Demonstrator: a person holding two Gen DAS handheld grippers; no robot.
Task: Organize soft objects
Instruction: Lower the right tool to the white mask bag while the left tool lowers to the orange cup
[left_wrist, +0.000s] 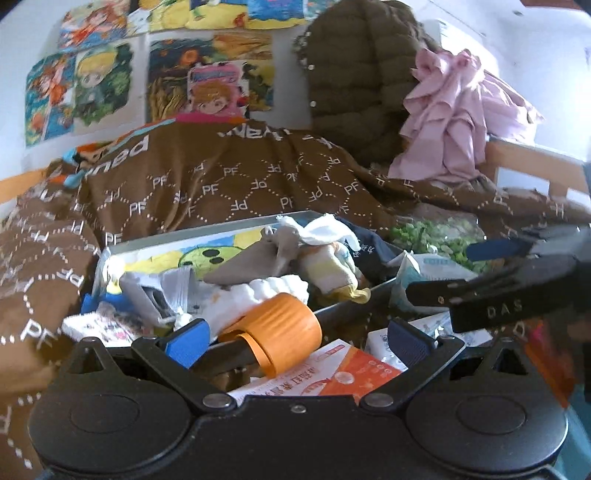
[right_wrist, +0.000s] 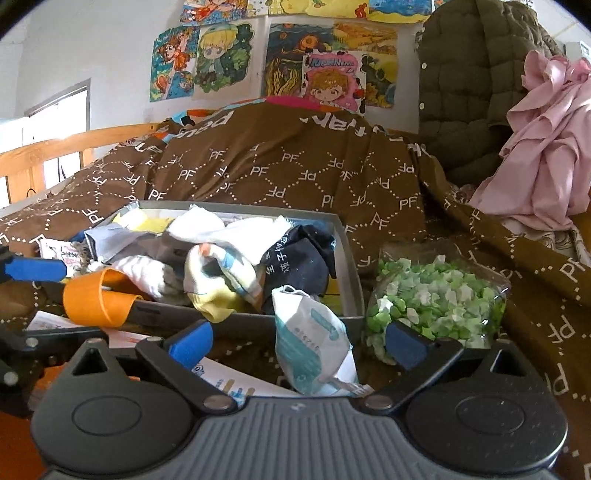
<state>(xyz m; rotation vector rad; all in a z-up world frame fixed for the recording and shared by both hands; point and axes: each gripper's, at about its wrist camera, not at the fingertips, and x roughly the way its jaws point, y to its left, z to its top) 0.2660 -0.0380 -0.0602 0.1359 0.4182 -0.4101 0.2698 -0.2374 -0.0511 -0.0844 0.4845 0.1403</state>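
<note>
A shallow grey box (right_wrist: 345, 258) lies on the brown bedspread, heaped with socks: a navy one with white writing (right_wrist: 295, 258), white ones (right_wrist: 207, 221) and a yellow-and-white one (right_wrist: 218, 284). My left gripper (left_wrist: 297, 339) stands open at the box's near edge. A roll of orange ribbon (left_wrist: 280, 328) lies between its blue pads (left_wrist: 188, 338), touching neither. My right gripper (right_wrist: 297, 343) is also open, with a white-and-teal tissue packet (right_wrist: 314, 347) standing loose between its fingers. In the left wrist view it (left_wrist: 461, 273) reaches in from the right.
A clear bag of green and white paper stars (right_wrist: 436, 299) sits right of the box. An orange-and-white carton (left_wrist: 332, 373) lies under the left gripper. Behind are a pink garment (right_wrist: 546, 147), an olive quilted jacket (right_wrist: 465, 85), a wooden bed rail (right_wrist: 55, 147) and posters on the wall.
</note>
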